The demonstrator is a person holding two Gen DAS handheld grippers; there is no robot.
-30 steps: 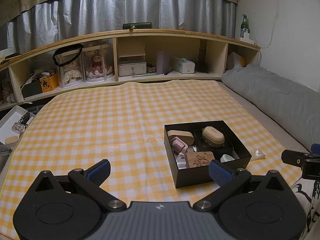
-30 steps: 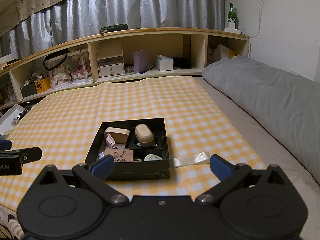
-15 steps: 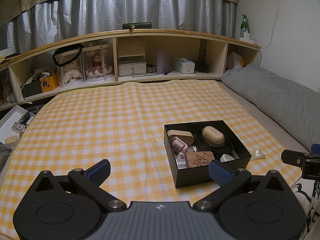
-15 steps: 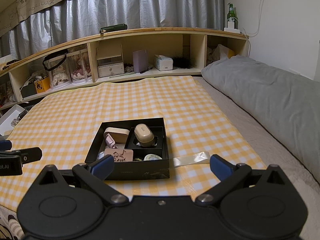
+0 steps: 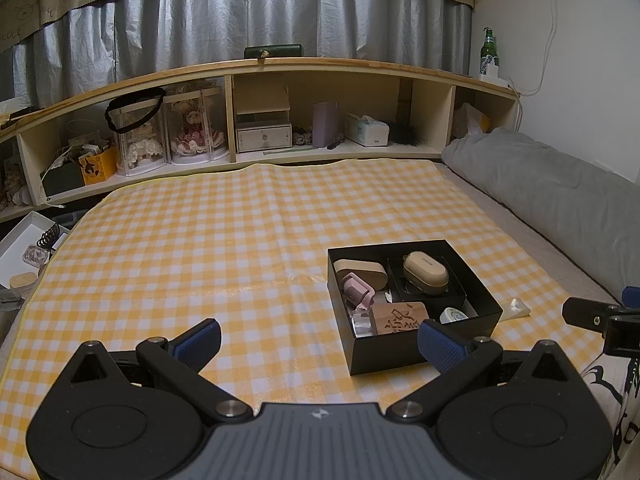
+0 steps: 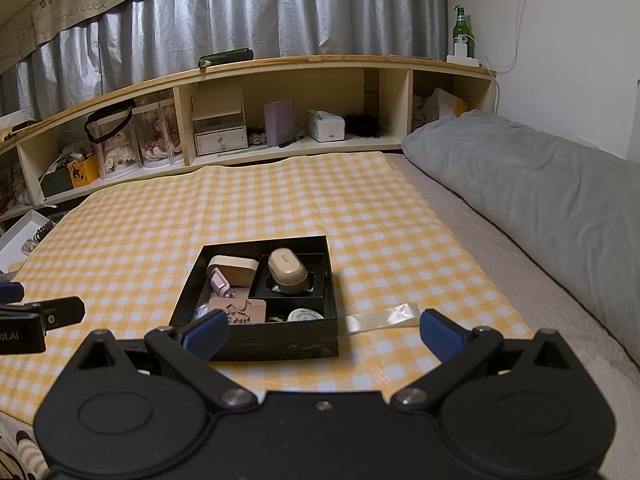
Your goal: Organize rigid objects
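A black open box [image 5: 384,354] [image 6: 280,350] sits on the yellow checked cloth [image 5: 200,248]. It holds a beige oval case [image 5: 425,273] [image 6: 286,271], a tan rounded case [image 5: 360,271] [image 6: 233,268], a pink small item [image 5: 357,291] [image 6: 220,283], a brown carved block [image 5: 400,317] [image 6: 240,311] and a small round tin [image 5: 454,315] [image 6: 305,315]. My left gripper [image 5: 318,340] is open and empty, low before the box's left front. My right gripper [image 6: 324,330] is open and empty, just in front of the box.
A clear plastic strip [image 6: 382,316] lies on the cloth right of the box. A grey pillow [image 6: 532,196] runs along the right. A wooden shelf [image 5: 320,68] with dolls, boxes and a tissue pack stands at the back. A white box [image 5: 24,236] sits at the left.
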